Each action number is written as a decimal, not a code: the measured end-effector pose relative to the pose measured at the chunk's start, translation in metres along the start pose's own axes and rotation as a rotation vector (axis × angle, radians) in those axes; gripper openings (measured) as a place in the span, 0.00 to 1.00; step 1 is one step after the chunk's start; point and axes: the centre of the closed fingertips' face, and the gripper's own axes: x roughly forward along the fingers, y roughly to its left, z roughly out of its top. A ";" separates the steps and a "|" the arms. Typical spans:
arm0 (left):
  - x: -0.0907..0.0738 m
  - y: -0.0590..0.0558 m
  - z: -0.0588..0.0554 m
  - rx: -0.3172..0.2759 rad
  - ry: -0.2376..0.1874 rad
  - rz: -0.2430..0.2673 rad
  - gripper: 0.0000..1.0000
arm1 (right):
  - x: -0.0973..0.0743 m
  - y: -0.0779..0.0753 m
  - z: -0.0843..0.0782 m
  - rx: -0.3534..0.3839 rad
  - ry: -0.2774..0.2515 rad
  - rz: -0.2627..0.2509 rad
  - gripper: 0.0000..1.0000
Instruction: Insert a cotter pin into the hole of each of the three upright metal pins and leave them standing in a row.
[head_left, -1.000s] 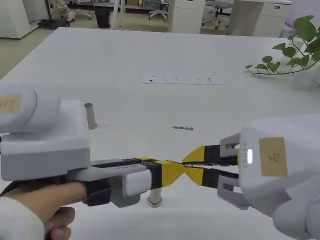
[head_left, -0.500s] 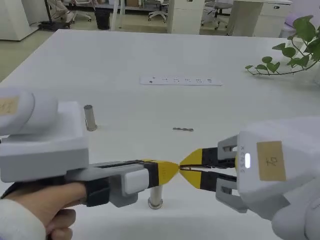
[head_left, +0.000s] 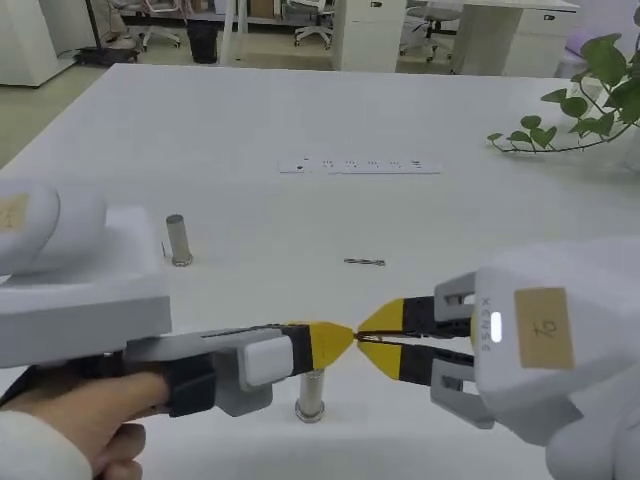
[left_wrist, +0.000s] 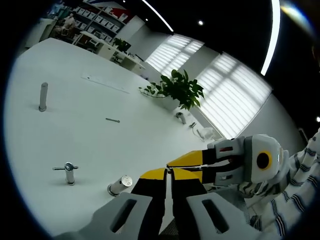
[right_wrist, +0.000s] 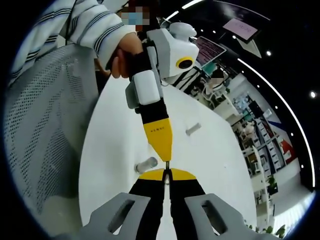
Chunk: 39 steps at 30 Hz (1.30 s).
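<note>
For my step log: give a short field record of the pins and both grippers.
left gripper: shut, tip to tip with right gripper
right gripper: shut; anything pinched too small to tell
far grey metal pin: upright
near grey metal pin: upright, below the tips
third metal pin: cotter pin through it
loose cotter pin: lying on white table

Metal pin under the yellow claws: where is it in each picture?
Head view: metal pin, bottom middle.
Left gripper view: metal pin lower left, beside left claw.
Right gripper view: metal pin centre, beside right claw.
Landmark: the yellow claws meeting tip to tip.
</note>
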 end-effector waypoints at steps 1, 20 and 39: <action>0.000 0.000 0.000 -0.005 0.005 0.002 0.00 | 0.000 0.000 0.000 0.001 -0.002 0.003 0.02; -0.014 0.004 0.002 0.021 0.031 -0.010 0.00 | -0.008 0.000 -0.003 0.319 -0.124 0.114 0.21; -0.036 -0.039 -0.004 0.297 0.081 -0.260 0.00 | -0.026 0.023 0.030 0.720 -0.372 0.435 0.24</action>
